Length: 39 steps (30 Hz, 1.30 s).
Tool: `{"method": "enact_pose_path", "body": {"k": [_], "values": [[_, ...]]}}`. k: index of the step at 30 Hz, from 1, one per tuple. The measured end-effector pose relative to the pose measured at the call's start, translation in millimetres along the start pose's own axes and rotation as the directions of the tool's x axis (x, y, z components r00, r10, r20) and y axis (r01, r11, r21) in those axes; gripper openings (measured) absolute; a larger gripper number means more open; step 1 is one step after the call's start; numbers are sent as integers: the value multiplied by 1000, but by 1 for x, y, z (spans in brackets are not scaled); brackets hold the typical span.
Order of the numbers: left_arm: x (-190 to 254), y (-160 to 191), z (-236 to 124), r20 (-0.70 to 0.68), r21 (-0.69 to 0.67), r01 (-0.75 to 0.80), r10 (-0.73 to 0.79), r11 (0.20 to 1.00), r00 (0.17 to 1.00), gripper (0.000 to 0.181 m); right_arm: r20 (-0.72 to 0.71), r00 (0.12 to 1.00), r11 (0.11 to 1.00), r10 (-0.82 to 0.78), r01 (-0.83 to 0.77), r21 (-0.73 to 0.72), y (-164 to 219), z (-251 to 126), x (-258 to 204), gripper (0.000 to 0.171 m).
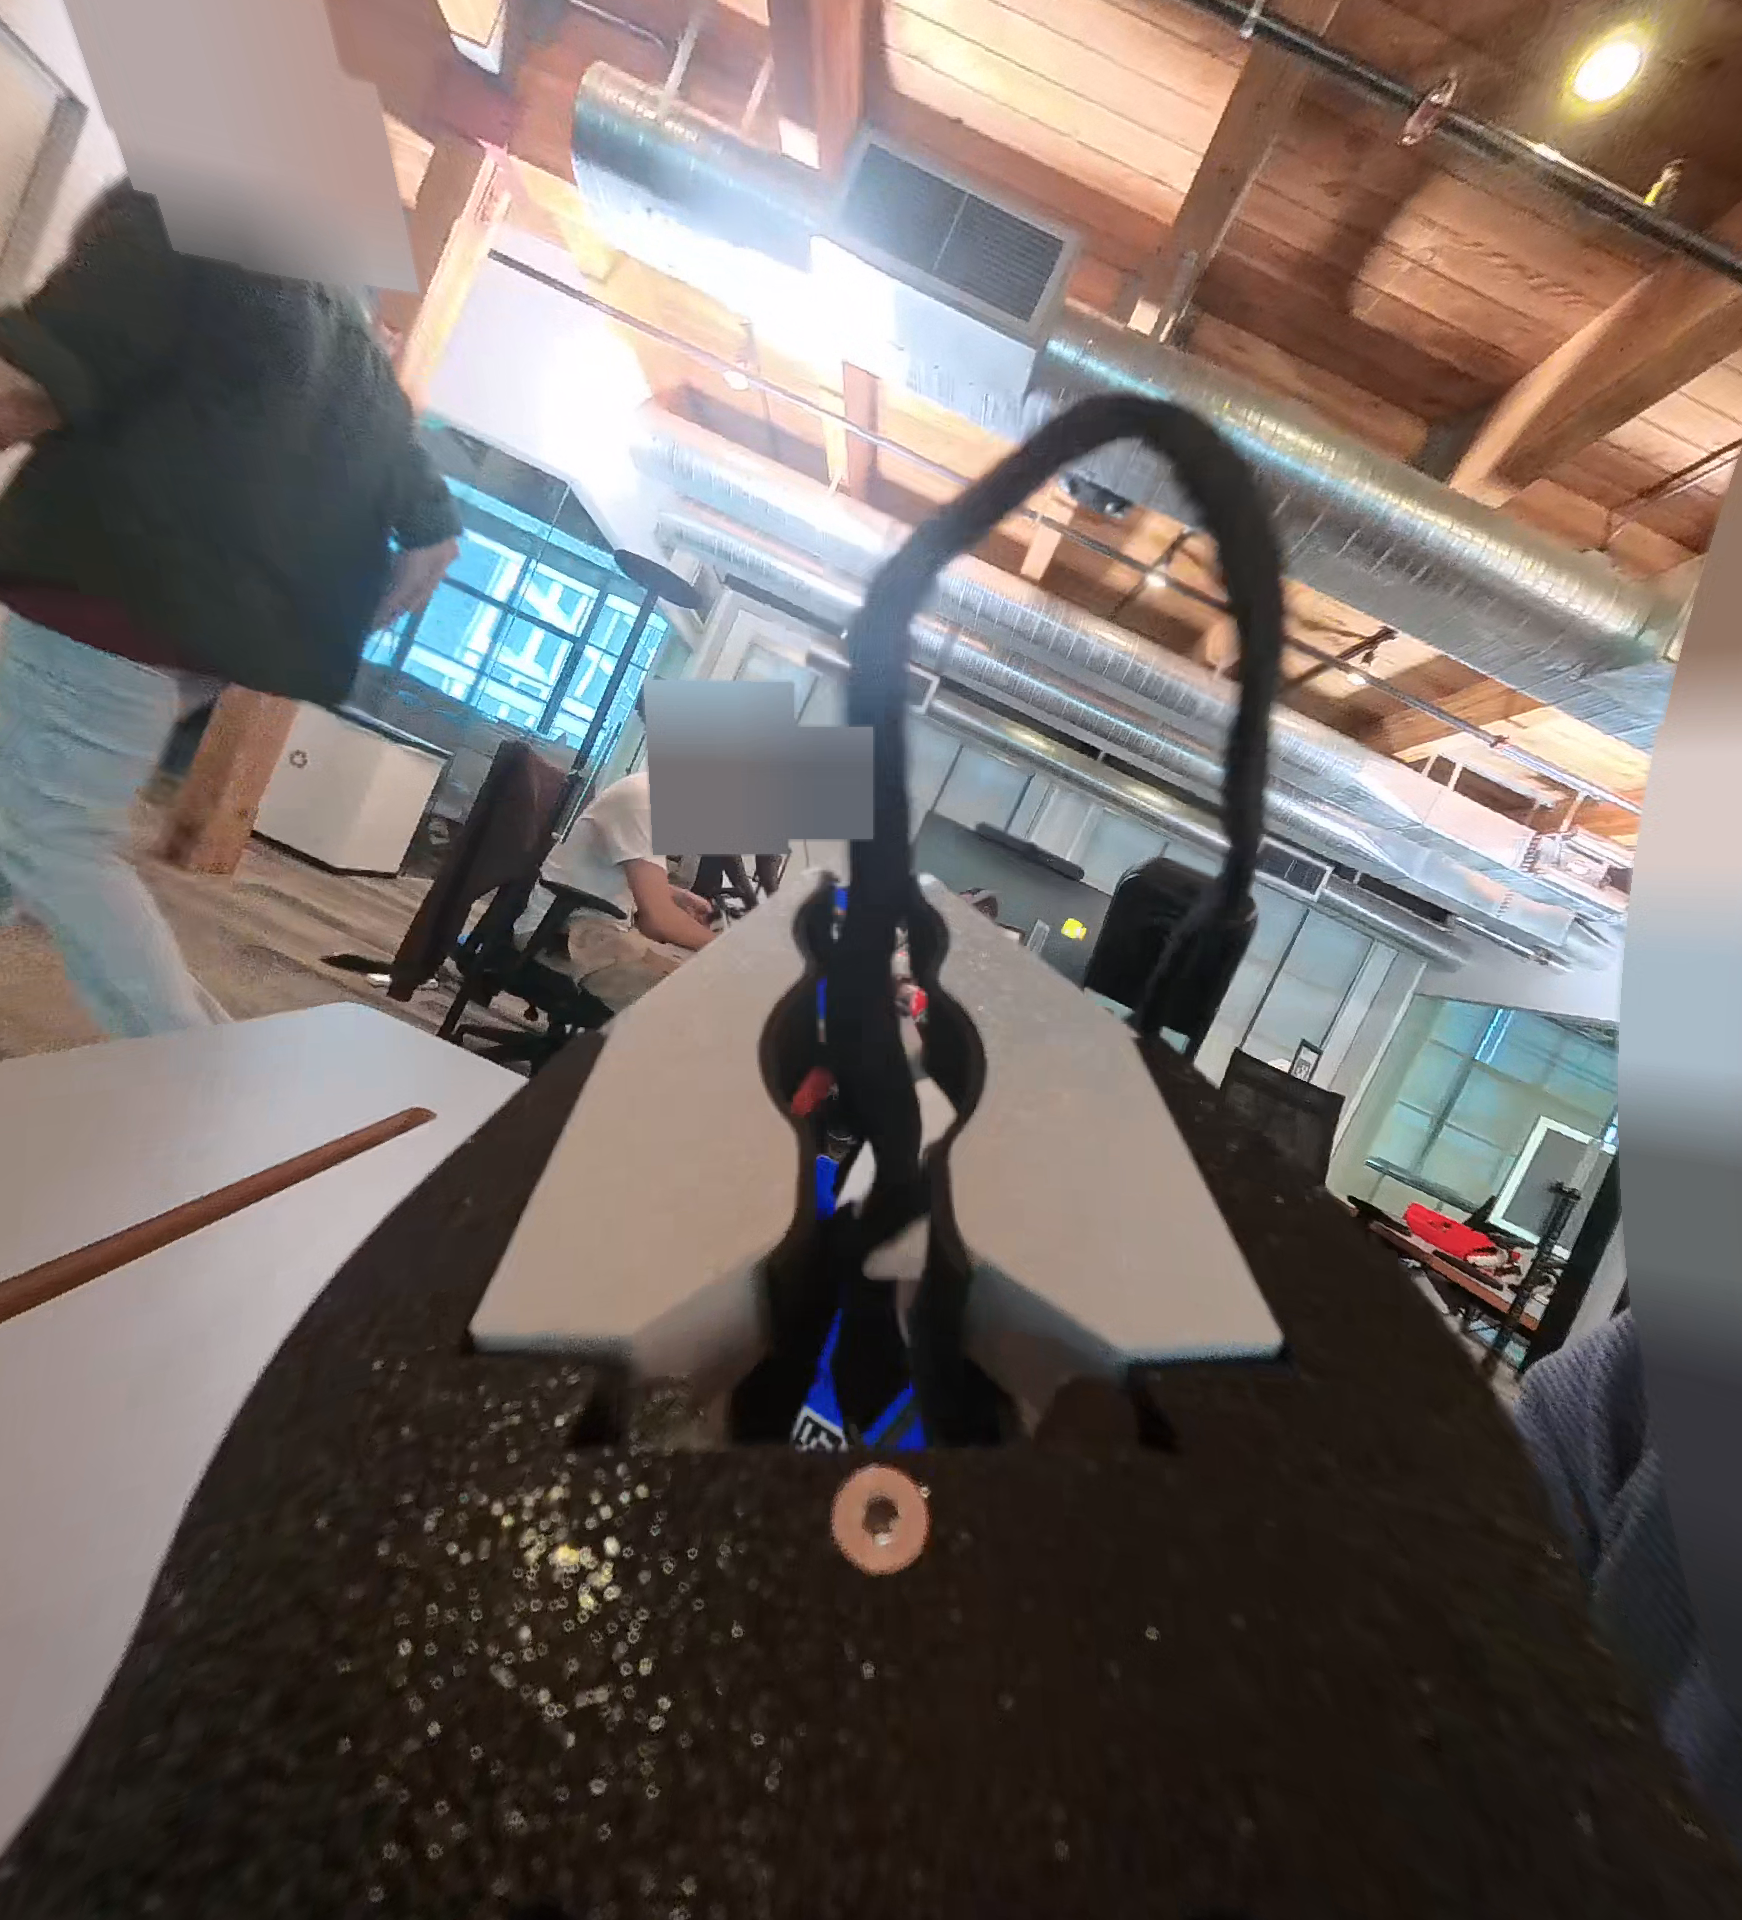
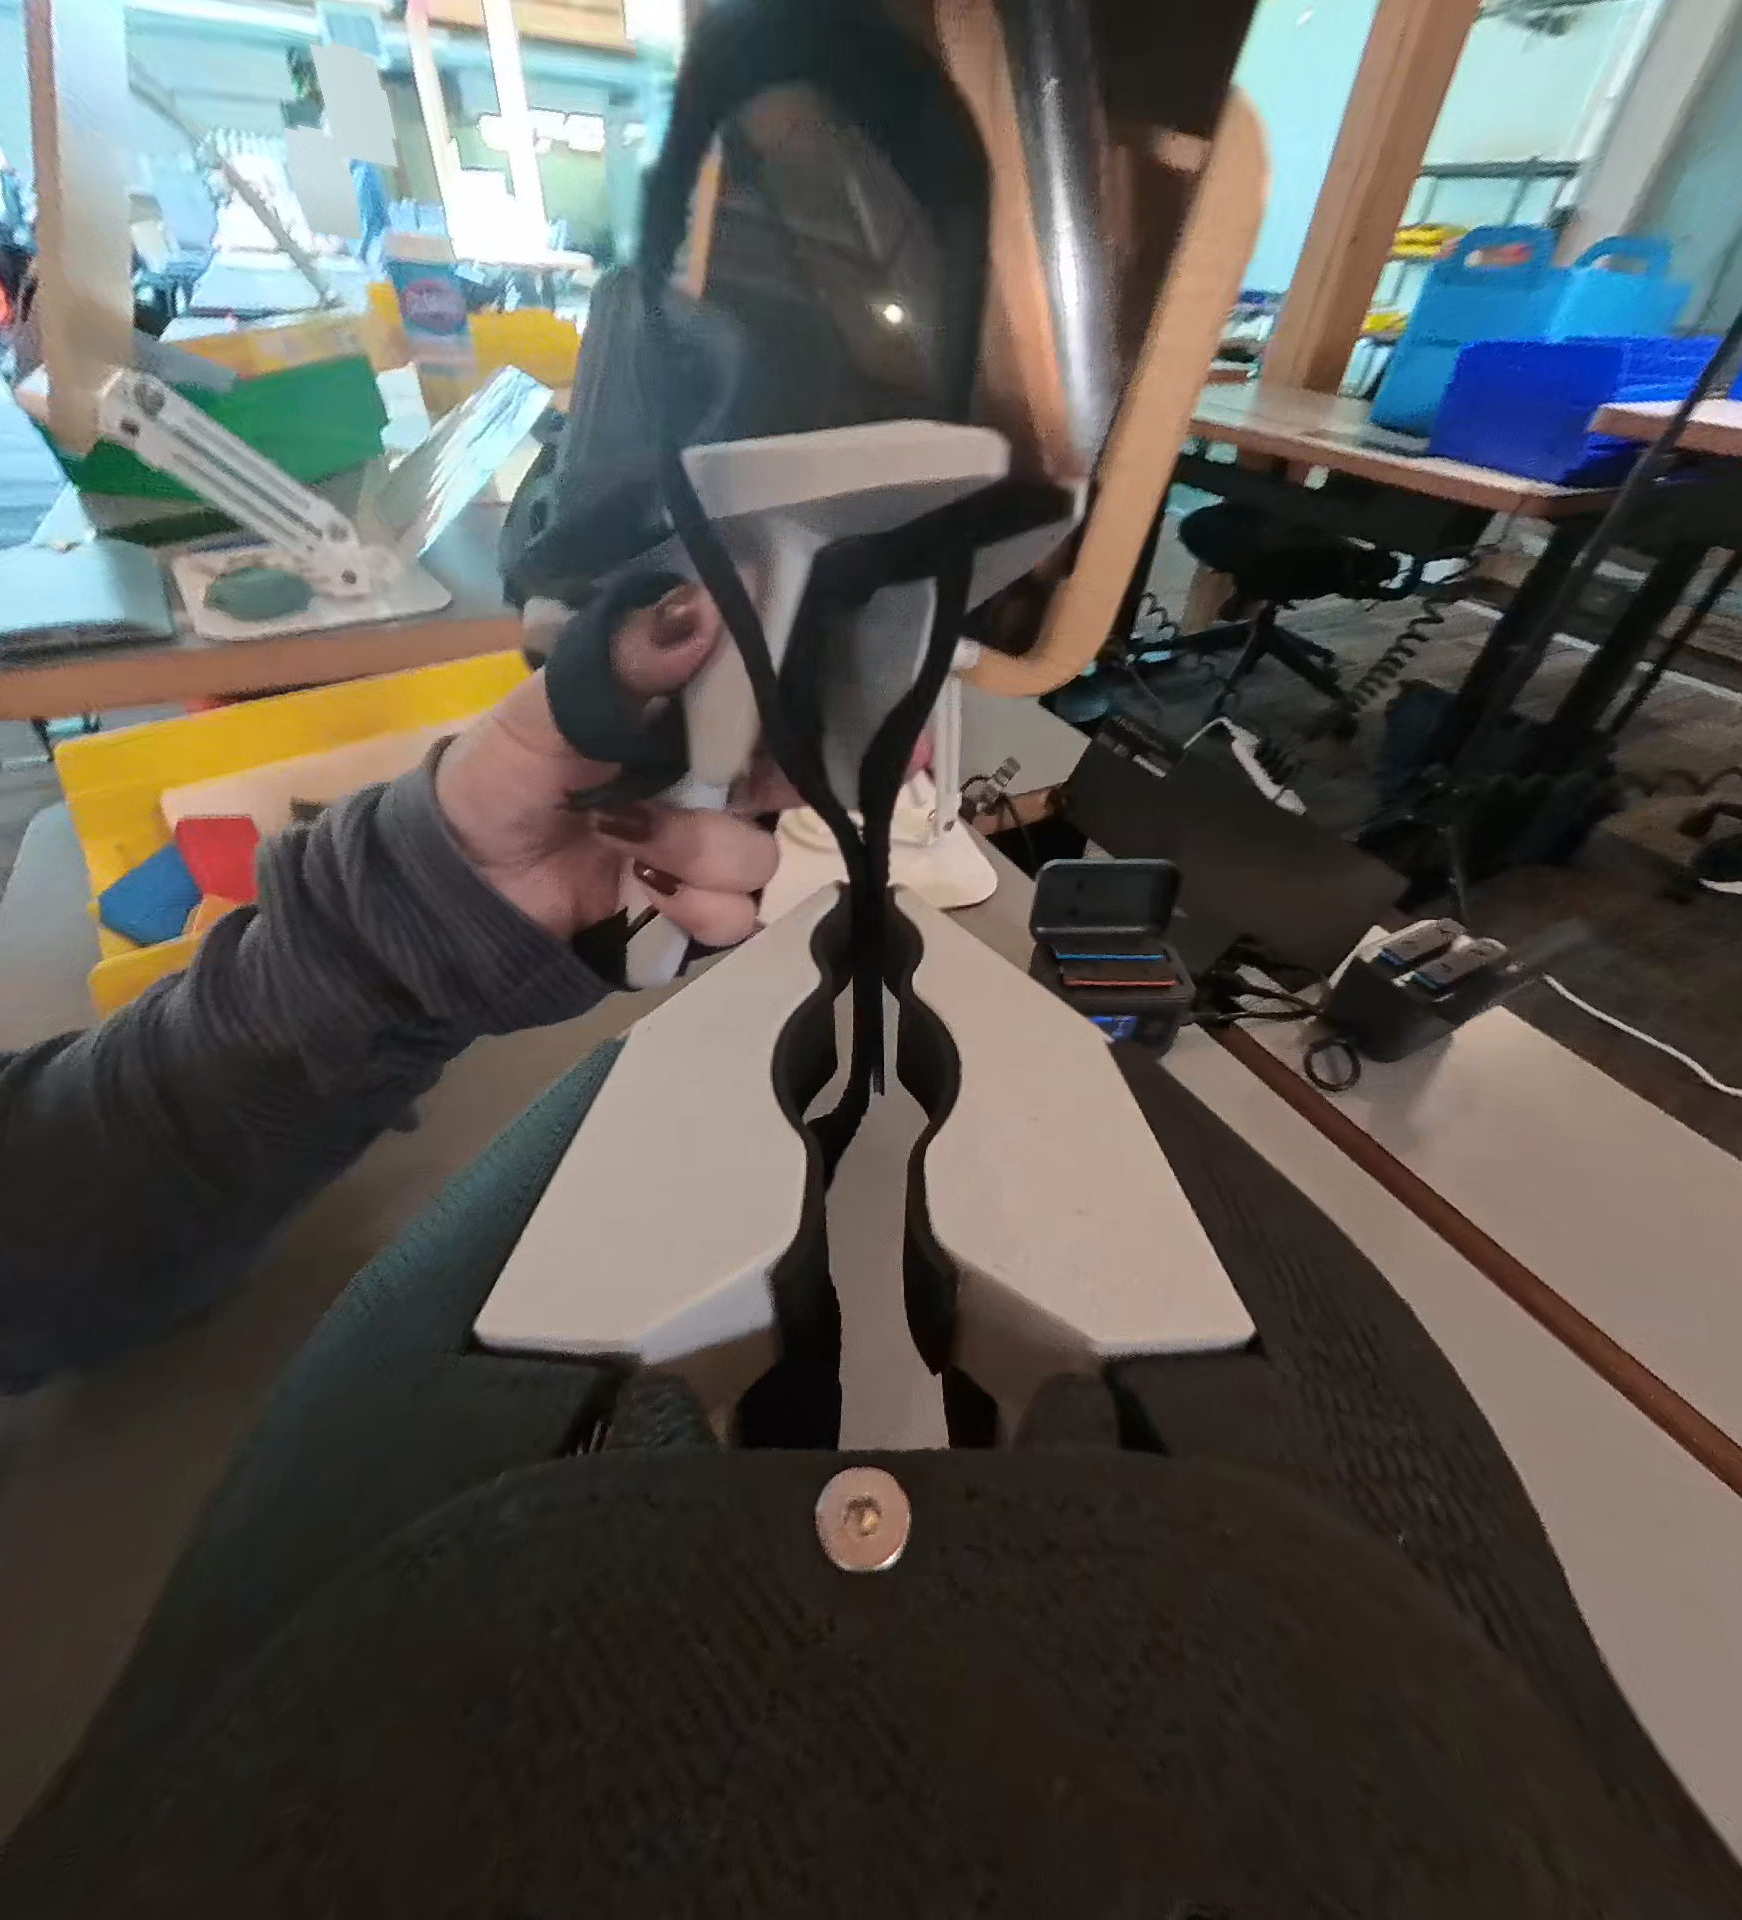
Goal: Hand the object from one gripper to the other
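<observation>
Up above the desk [image 2: 1573, 1195], the left claw [image 1: 872, 914] is pressed shut on the black cord [image 1: 1106, 436] that loops up from its tips, and the right claw [image 2: 867, 914] now pinches that same cord too, so I think only the left's letting go is left.

Left gripper [image 1: 872, 914] is tilted up toward the ceiling, its 2 grey fingers [image 1: 680, 1143] pinched nearly together, tips just about touching. In the right wrist view it's held high and tipped over, gripped by the person's left hand [image 2: 628, 800] in a black fingerless glove, fingers curled around the handle, dark ribbed sleeve [image 2: 223, 1039] reaching in from the left edge. Right gripper [image 2: 872, 914] points forward and level-ish, its 2 fingers [image 2: 701, 1164] also squeezed close, just a thin wavy gap between them.
</observation>
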<state>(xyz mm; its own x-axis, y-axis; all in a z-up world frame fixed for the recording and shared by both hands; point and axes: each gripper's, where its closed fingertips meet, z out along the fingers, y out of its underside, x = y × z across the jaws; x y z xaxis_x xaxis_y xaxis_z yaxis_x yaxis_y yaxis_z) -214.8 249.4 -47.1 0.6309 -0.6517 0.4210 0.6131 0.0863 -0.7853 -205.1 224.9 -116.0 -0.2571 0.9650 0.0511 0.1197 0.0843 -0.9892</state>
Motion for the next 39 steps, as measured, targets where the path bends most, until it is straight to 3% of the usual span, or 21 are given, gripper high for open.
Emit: {"method": "enact_pose_path", "body": {"k": [1,3,7,11,15,18,21,25,31,33,36,39], "values": [[-1,0,-1,10,-6,11,-11,1000,1000,20,-21,1000,1000,14,-14,23,-4,-2,4,1],[-7,1,-2,45,-34,28,-26,999,999,37,-59,998,997,34,-30,67,-11,-8,12,1],[-28,9,-8,193,-125,9,15,992,981,46,-164,985,993,49,-30,113,-22,-27,28,1],[-41,2,-16,325,-154,-112,158,982,933,49,-369,929,1000,-21,27,11,-19,-52,47,1],[-42,-4,-20,380,-181,-200,256,963,889,49,-597,763,954,-247,83,-289,-5,-112,57,2],[-39,-4,-19,373,-179,-206,260,962,891,48,-704,669,949,-238,8,-314,-1,-167,60,1],[-37,-2,-16,355,-174,-187,239,967,904,48,-839,473,929,-269,-101,-355,15,-239,77,2],[-38,3,-13,342,-187,-177,233,966,910,46,-924,310,863,-224,-377,-336,68,-320,85,3],[-38,12,-7,326,-209,-164,227,964,918,44,-959,269,767,-84,-597,-235,124,-360,74,4],[-37,15,-5,323,-219,-163,229,962,918,44,-961,259,737,-99,-630,-246,134,-364,76,26],[-36,17,-4,319,-230,-165,234,959,918,44,-951,264,712,-161,-636,-297,137,-362,81,32],[-36,16,-5,323,-230,-170,240,958,916,44,-935,302,750,-188,-570,-335,121,-346,88,32]]}}
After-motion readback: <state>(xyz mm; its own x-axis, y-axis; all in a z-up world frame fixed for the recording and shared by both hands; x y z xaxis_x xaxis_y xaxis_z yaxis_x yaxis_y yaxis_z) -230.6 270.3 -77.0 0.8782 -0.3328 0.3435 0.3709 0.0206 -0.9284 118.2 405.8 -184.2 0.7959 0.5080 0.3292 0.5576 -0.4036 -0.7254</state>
